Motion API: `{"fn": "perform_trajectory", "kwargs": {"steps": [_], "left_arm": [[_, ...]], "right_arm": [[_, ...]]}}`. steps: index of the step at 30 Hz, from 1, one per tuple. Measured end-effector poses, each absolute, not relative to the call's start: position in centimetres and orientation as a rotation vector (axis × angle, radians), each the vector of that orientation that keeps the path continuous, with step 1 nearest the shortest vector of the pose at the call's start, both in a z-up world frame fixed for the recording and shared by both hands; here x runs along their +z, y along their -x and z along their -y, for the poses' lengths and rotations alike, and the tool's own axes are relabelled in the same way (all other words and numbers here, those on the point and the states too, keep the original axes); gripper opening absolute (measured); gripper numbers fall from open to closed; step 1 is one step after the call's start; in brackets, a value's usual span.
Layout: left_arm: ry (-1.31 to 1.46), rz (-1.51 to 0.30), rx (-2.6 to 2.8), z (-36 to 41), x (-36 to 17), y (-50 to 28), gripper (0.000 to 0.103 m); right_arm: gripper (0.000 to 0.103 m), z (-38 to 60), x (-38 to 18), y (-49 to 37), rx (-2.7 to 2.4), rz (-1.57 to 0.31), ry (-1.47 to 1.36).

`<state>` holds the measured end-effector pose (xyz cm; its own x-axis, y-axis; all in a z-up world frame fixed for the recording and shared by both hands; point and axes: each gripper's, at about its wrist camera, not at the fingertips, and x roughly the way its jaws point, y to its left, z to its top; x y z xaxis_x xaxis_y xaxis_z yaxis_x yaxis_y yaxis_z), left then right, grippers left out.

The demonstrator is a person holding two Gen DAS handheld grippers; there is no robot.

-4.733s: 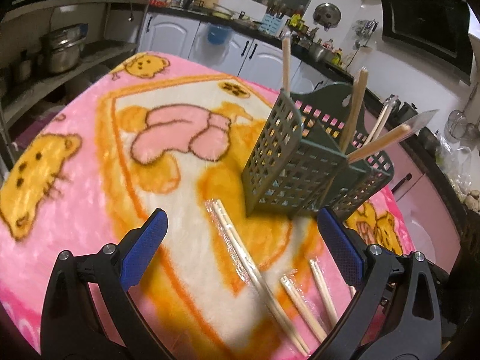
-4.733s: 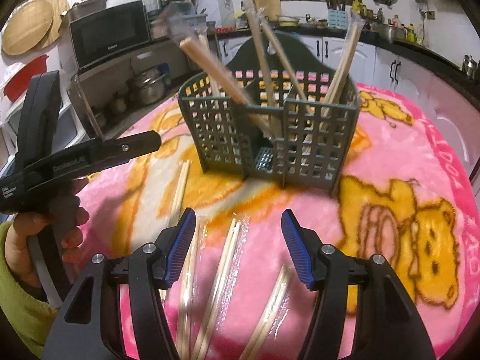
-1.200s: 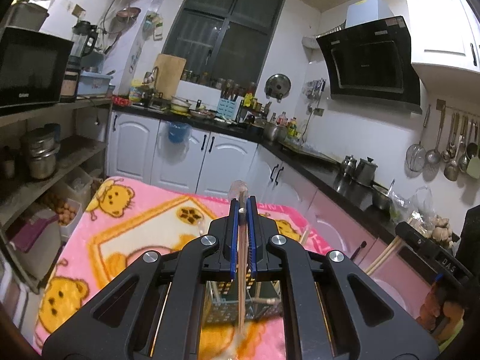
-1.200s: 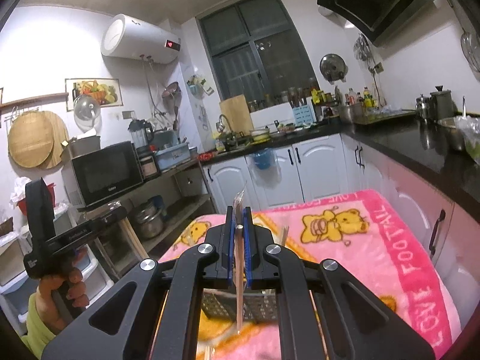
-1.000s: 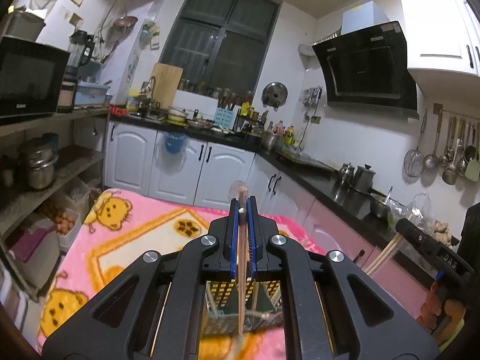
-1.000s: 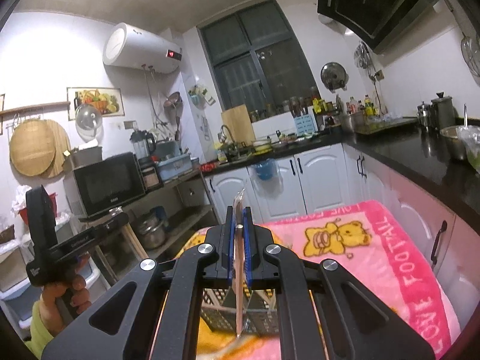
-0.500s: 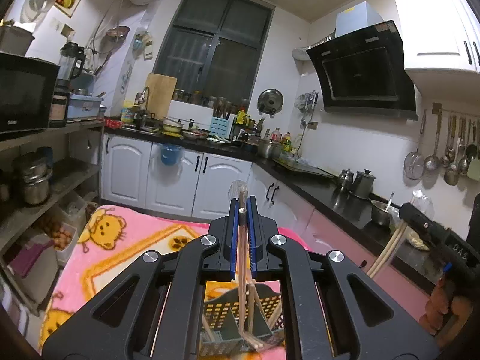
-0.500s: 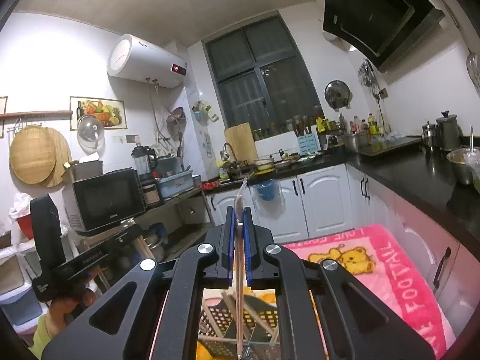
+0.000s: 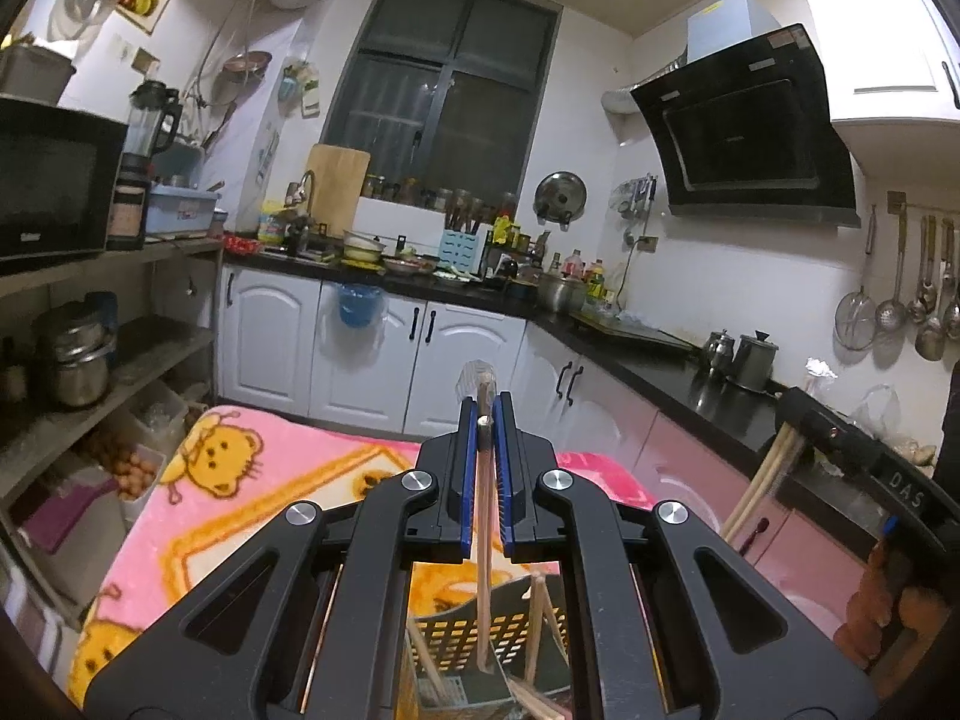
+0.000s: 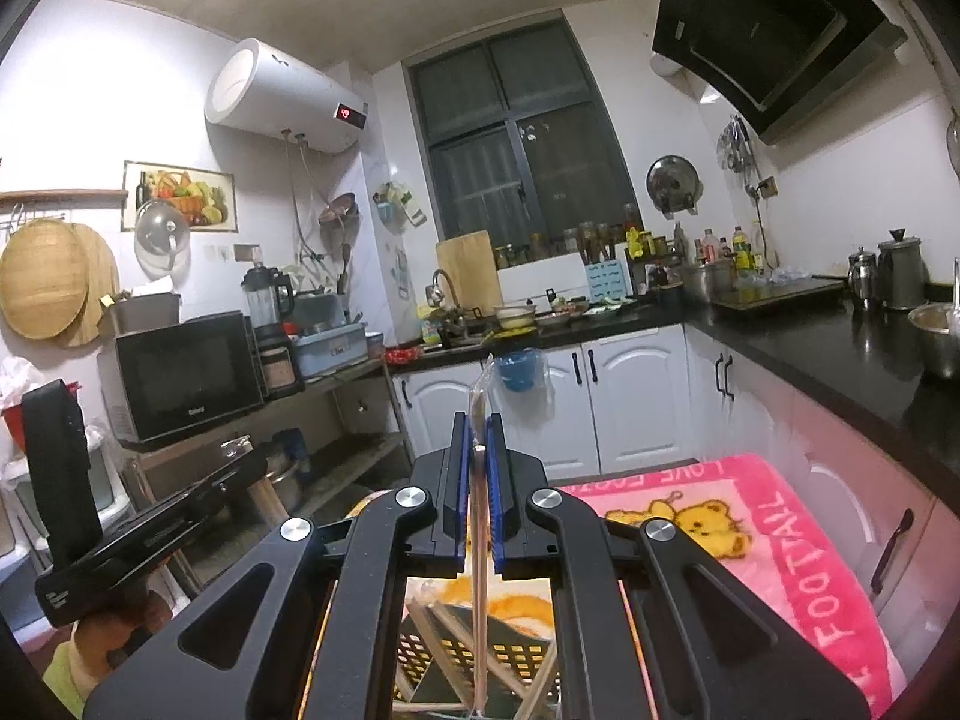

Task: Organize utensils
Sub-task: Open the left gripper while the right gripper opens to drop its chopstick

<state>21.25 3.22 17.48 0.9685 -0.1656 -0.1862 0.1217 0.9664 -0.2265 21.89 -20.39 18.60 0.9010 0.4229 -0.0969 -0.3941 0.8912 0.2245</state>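
My left gripper and right gripper each clench wrapped wooden chopsticks above the dark slotted plastic caddy, which already holds several; both pairs await dropping.

Each gripper, the left gripper and the right gripper, is matte black plastic with triangular cut-outs, round silver screws at the joints, and blue pads lining the fingers. Beside the right gripper's frame, a green sleeve covers the wrist below the bare-skinned left hand.
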Motion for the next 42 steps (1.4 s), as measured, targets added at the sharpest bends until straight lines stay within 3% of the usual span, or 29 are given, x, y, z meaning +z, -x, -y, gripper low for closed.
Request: {"fn": "perform_trajectory", "kwargs": {"steps": [42], "left_arm": [[0.207,-0.37,-0.186,-2.2,10.5,-23.3,0.003]], "right_arm": [[0.007,18.7,10.1,-24.2,0.409,-0.338,-0.27]]}}
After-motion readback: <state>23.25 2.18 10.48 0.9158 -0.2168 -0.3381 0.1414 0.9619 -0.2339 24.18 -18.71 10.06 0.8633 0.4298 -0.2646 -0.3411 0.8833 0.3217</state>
